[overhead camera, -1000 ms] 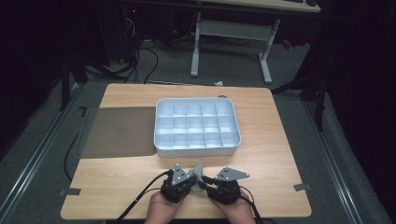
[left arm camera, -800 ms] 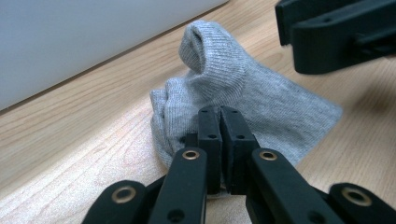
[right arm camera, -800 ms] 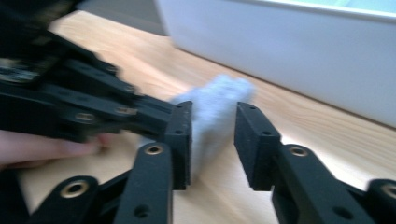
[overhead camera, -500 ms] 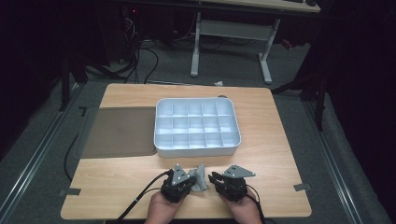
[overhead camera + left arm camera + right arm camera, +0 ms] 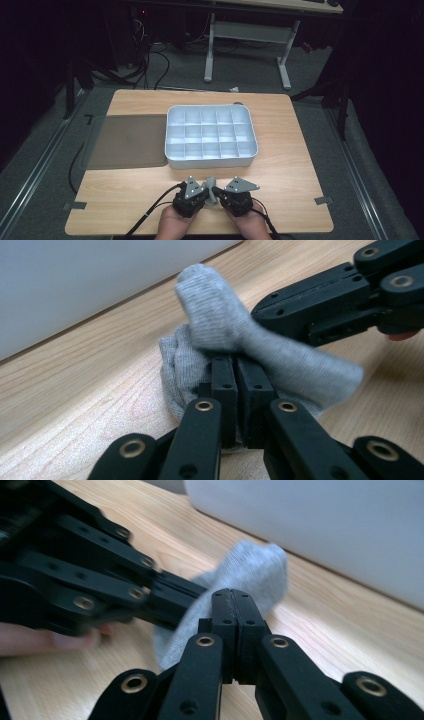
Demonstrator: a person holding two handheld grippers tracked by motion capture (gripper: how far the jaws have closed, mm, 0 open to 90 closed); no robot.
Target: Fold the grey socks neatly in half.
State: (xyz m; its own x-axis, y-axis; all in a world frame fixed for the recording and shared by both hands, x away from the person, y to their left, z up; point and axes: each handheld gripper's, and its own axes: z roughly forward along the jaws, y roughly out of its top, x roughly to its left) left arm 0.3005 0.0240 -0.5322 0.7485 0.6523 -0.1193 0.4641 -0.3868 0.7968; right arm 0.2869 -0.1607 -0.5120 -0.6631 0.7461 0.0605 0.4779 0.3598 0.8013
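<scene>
Sock [image 5: 225, 335], grey, is bunched on the table [image 5: 125, 200] just before the compartment tray [image 5: 210, 162], pinched by left gripper [image 5: 234, 371] and right gripper [image 5: 233, 605]; the right jaws have just been closing on it. Folding is judged best done with both pinches kept firm and the fabric held low, clear of the tray wall.

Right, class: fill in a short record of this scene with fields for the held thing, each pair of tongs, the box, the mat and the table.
held thing: grey sock, bunched, just in front of the box
left tongs: shut on the sock
right tongs: jaws have just been closing, now shut on the sock
box: white, divided into compartments, all bare
mat: dark, flat, left of the box and touching it
table: light wood
</scene>
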